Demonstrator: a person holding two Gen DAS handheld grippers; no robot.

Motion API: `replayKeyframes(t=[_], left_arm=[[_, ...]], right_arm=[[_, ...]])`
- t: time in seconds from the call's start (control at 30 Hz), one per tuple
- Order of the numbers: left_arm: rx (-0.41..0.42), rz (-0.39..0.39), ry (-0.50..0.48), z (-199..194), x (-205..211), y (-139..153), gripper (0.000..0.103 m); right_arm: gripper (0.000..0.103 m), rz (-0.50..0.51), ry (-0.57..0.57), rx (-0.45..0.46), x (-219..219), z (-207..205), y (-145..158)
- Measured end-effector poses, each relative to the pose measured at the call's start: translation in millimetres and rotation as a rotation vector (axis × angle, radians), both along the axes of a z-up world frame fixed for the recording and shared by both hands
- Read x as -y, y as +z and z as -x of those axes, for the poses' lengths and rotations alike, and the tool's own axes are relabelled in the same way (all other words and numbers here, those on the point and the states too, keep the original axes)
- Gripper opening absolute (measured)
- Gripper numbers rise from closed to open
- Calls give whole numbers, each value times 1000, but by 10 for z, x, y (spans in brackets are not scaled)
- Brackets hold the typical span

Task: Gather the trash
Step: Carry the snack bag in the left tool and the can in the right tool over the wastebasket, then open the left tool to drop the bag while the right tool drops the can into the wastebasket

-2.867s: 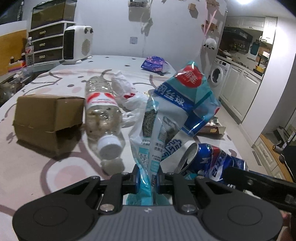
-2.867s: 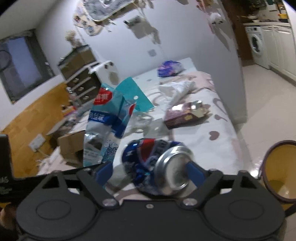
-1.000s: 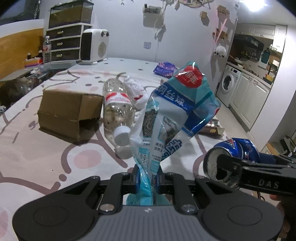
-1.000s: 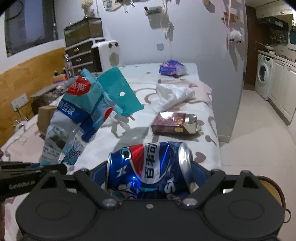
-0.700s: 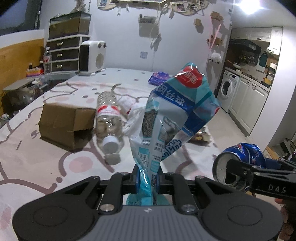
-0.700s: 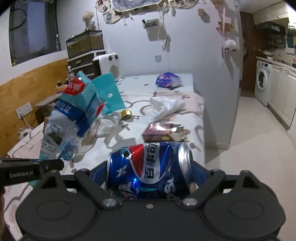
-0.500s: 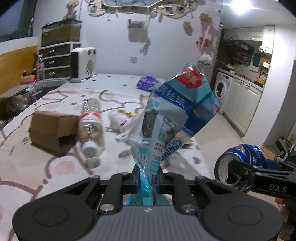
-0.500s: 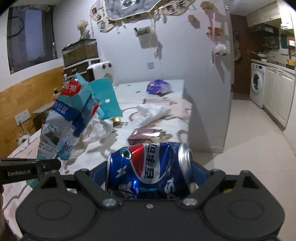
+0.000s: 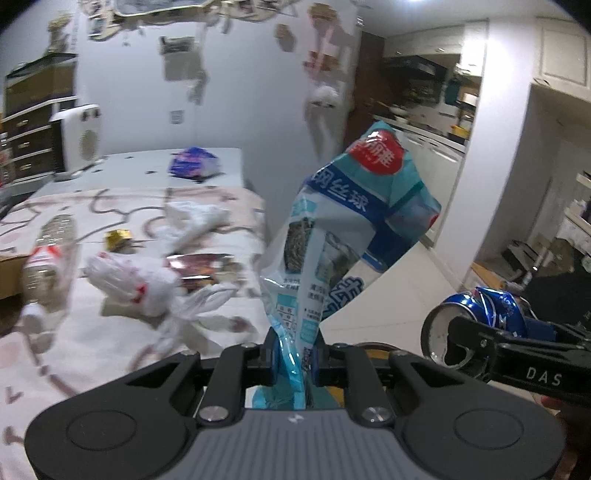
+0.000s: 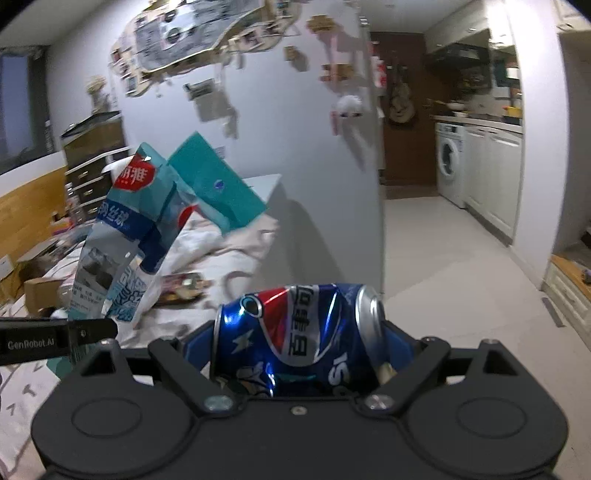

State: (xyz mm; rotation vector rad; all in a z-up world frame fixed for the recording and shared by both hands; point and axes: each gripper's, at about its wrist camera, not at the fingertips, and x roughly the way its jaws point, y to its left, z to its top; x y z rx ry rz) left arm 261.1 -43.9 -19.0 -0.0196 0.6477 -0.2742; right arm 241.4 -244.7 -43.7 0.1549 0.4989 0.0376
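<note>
Grip check: left hand-held gripper [image 9: 293, 360] pinches blue pouch [image 9: 343, 229]; right hand-held gripper [image 10: 295, 343] clamps dented can [image 10: 295, 332]. Keep both squeezed until over bin, bottom centre of frame.

The room is dim, lit by a ceiling light [image 9: 421, 2] at the top edge of the left wrist view. A white wall [image 10: 280, 122] carries a collage of photos and paper cutouts [image 10: 184, 33] near the ceiling. A plush toy [image 10: 349, 105] hangs at the wall's outer corner. A white fan heater [image 9: 79, 138] stands at the far end of the patterned surface [image 9: 92, 339]. A dark drawer unit [image 9: 27, 138] stands left of the heater. Wood panelling [image 10: 26, 218] covers the lower left wall below a dark window [image 10: 18, 107]. The floor [image 10: 454, 254] is pale tile. A washing machine [image 10: 448, 162] sits beside white cabinets [image 10: 493, 177] in the kitchen area beyond.
</note>
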Motion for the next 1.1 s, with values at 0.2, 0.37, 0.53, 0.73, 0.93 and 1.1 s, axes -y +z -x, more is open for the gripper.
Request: replayKeyframes(t=[0.2,0.37,0.53,0.73,0.93,1.1], left_arm=[[-45,12,-71,-168,432,-151,17],[-111,-2,-131,-348,796,-355,17],[-199,-17,-171,-562,1082,-610,17],[-393,-44,-193,-871,1334,-1080,17],[-660,-116,-196,-1173,1494,-1752,17],[-785,-218,-196,-1436,1652,-2176,18]], right_arm=[[92,-4,-68,-14,439,6,-104],[91,-15,-124,-34,734,-2,-235],[91,-22,-167,-71,977,-62,-410],[91,-20,-205,-125,1197,-198,-640],[91,-27,-239,-185,1400,-336,-890],[91,-38,-252,-223,1503,-497,-1087]])
